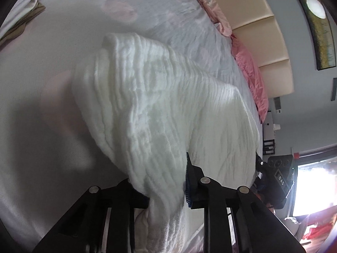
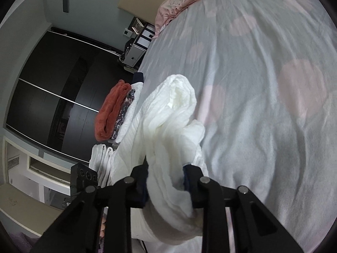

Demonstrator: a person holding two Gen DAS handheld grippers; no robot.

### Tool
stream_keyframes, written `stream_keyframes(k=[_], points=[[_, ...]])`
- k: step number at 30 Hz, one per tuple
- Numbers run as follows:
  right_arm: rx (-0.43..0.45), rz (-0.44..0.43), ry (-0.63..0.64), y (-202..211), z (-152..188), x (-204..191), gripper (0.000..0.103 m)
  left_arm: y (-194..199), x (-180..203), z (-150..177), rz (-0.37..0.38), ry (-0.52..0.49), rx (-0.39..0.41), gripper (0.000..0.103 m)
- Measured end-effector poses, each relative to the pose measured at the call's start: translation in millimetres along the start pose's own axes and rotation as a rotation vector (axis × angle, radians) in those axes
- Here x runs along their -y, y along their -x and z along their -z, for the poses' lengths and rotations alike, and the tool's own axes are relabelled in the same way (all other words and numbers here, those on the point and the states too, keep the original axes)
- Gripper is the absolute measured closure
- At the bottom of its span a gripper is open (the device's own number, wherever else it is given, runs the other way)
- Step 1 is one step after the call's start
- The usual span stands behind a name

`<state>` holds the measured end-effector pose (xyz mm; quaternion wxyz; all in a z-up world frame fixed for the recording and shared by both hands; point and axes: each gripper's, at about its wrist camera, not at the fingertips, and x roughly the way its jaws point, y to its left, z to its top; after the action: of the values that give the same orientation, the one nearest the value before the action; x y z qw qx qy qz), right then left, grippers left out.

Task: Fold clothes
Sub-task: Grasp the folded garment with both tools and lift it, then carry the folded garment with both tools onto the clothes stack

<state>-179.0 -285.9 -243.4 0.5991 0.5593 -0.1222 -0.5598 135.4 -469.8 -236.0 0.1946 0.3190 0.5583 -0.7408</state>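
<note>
**Two tools clamped on one white knit garment**

Both closed on bunched folds of the same white ribbed garment [image 1: 160, 97] — left tool [image 1: 166, 186] with cloth pinched between its black fingers, blue pad showing on the right finger; right tool [image 2: 165, 182] likewise gripping a thick wad. Raised off the bed [image 1: 42, 63] near the grips, draped down onto the pale sheet with faint pink spots further out. Lying along the bed's edge in the right wrist view, beside a folded stack [image 2: 114, 113] — rust-red, dark patterned, white. Pink pillows [image 1: 250, 73] against a cream headboard [image 1: 254, 33] beyond. Opposite tool's black body [image 1: 278, 179] glimpsed past the cloth.
</note>
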Motion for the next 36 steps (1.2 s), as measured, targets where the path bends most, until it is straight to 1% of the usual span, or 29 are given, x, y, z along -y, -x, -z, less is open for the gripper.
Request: stream_keyframes(k=[2,6,9,13,17,20,22,24,27,29,31,34,36], points=[[0.027,0.001,-0.009,11.6,5.5,-8.3,0.079,5.3,8.2,0.9,0.027,-0.019,0.005,0.08],[0.076,0.005,-0.038,35.0,16.3,-25.9,0.079,14.7,28.6,1.1,0.069,-0.065,-0.013,0.08],[0.104,0.022,-0.031,50.5,17.4,-48.2,0.079,27.4,46.1,-7.6,0.114,-0.095,-0.017,0.08],[0.132,0.019,-0.044,59.6,11.5,-85.0,0.079,65.0,65.1,-29.8,0.166,-0.132,0.002,0.08],[0.149,0.006,-0.01,51.6,0.8,-142.2,0.079,122.8,78.2,-63.9,0.195,-0.177,0.045,0.08],[0.156,-0.029,0.027,35.8,-6.3,-198.1,0.079,179.4,87.1,-91.1,0.172,-0.23,0.095,0.08],[0.159,-0.054,0.052,22.6,-10.0,-237.6,0.079,226.6,88.9,-104.1,0.145,-0.272,0.139,0.08],[0.158,-0.083,0.072,7.3,-12.8,-276.8,0.079,275.5,85.1,-115.1,0.119,-0.3,0.184,0.08],[0.162,-0.111,0.107,-22.1,-13.1,-332.5,0.079,333.8,74.1,-131.3,0.064,-0.323,0.235,0.08],[0.16,-0.123,0.125,-46.8,-7.6,-364.5,0.079,364.7,59.6,-141.2,0.016,-0.331,0.26,0.08],[0.147,-0.133,0.134,-72.8,2.0,-389.3,0.079,390.4,37.0,-151.1,-0.032,-0.324,0.275,0.08],[0.108,-0.133,0.131,-119.7,22.2,-410.4,0.079,413.7,-2.5,-166.1,-0.077,-0.296,0.281,0.08],[0.08,-0.125,0.12,-149.8,35.6,-415.3,0.079,418.2,-28.0,-175.5,-0.09,-0.285,0.282,0.08]])
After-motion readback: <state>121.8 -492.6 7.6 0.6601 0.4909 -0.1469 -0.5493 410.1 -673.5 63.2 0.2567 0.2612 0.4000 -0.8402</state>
